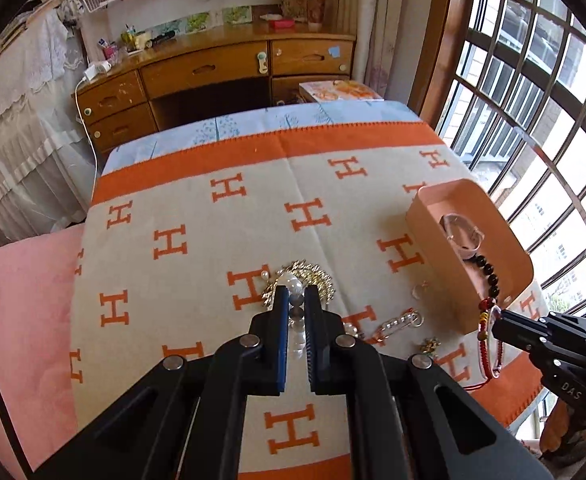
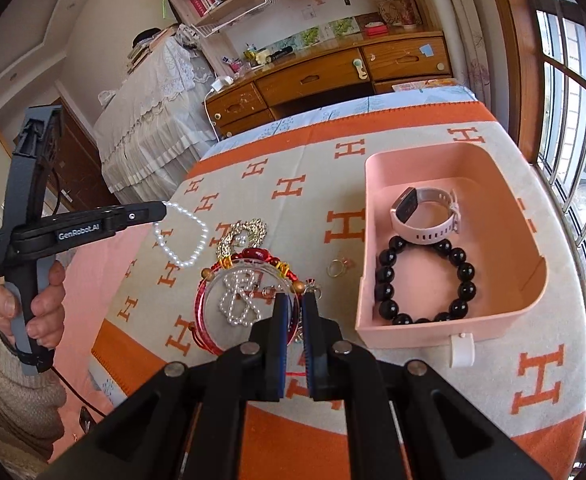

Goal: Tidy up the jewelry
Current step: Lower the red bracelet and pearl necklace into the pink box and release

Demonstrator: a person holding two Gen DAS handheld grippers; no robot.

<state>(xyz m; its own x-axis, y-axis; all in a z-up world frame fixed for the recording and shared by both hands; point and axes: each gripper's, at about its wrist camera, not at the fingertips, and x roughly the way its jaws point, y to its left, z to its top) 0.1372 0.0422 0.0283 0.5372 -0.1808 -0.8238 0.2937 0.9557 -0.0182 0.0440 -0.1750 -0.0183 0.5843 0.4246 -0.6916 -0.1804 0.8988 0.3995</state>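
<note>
Gripping with both pairs of fingers at this moment. In the right fingers [image 2: 277, 340], closed narrow on the rim of a red cord bracelet [image 2: 209, 312]; hanging as an open loop to the left of these fingers and a little ahead, seemingly just off the blanket [image 2: 541, 384], though hard to tell for sure. Through the loop, seeing a small heap of pearls [image 2: 241, 300] lying on the blanket.

In the left fingers [image 1: 279, 320], closed almost fully on a pearl bracelet [image 2: 181, 240]; from the right wrist view, dangling below the tips, clear above the surface. Just ahead of the left fingers, a gold chain [image 1: 309, 274]; to their right, a ring [image 2: 337, 268] and some smaller pieces, too small to name.

Now the relation that matters. Pink box [image 2: 369, 240] lying right of the right fingers and ahead, very near, with its long axis running forward away from them. Already inside: a watch [image 2: 425, 216] at the far part and a black bead bracelet [image 2: 425, 284] touching it at the near part. From the left fingers, well apart to the right, past the loose pieces. So, probably nearer for the right hand: lifting over the near left wall, then moving right, and opening above the bare floor at the far right, not on the black beads. Possible risk: catching the loop on the box wall.
</note>
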